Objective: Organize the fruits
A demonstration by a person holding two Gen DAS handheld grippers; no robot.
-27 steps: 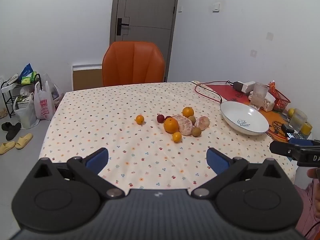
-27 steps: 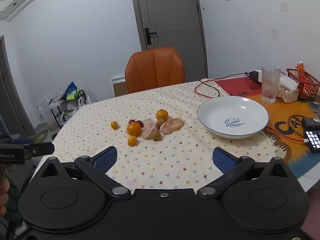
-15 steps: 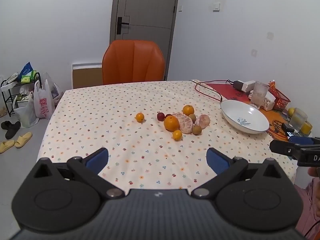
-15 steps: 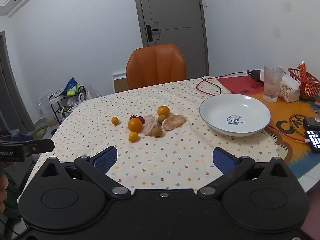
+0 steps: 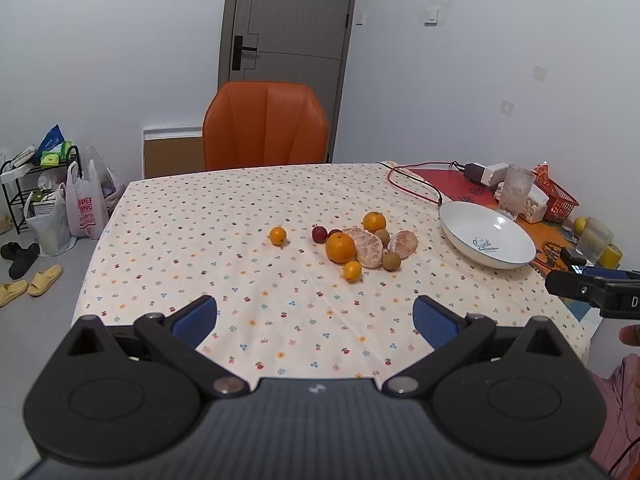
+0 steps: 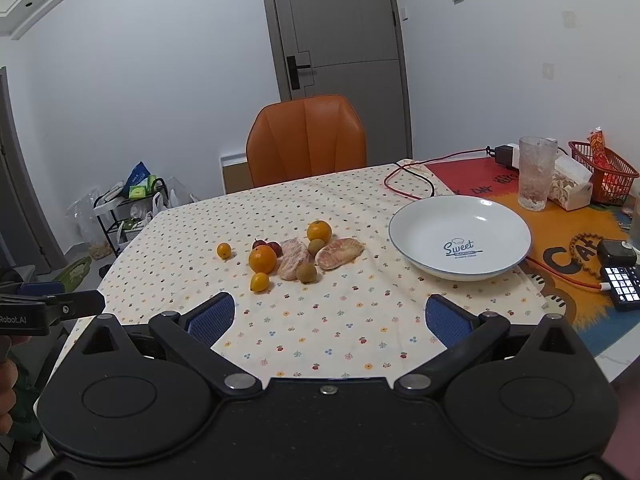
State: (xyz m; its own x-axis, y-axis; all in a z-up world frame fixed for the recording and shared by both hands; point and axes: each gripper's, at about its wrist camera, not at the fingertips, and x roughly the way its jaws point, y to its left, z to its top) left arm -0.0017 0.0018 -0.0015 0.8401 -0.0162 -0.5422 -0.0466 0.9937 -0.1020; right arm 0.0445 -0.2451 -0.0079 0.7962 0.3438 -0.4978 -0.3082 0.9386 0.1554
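A cluster of fruit lies mid-table: a large orange [image 5: 340, 247] [image 6: 262, 259], two peeled citrus pieces [image 5: 369, 246] [image 6: 339, 253], a second orange [image 5: 374, 222], small yellow fruits [image 5: 352, 271] [image 5: 278, 235], brown fruits [image 5: 391, 260] and red ones [image 5: 319, 233]. An empty white "Sweet" plate [image 5: 464, 224] [image 6: 460, 216] stands to the right of them. My left gripper [image 5: 315, 317] is open and empty, above the near table edge. My right gripper [image 6: 330, 316] is open and empty, also well short of the fruit.
A spotted cloth [image 5: 224, 216] covers the table. An orange chair [image 5: 265, 136] stands at the far side. A red cable [image 6: 408, 176], a glass [image 6: 536, 172], a red basket [image 6: 604, 168] and a black device [image 6: 620, 276] sit right of the plate.
Both grippers have drawn back and slightly up from the table; the fruit and plate look a little farther away. Nothing on the table has moved.
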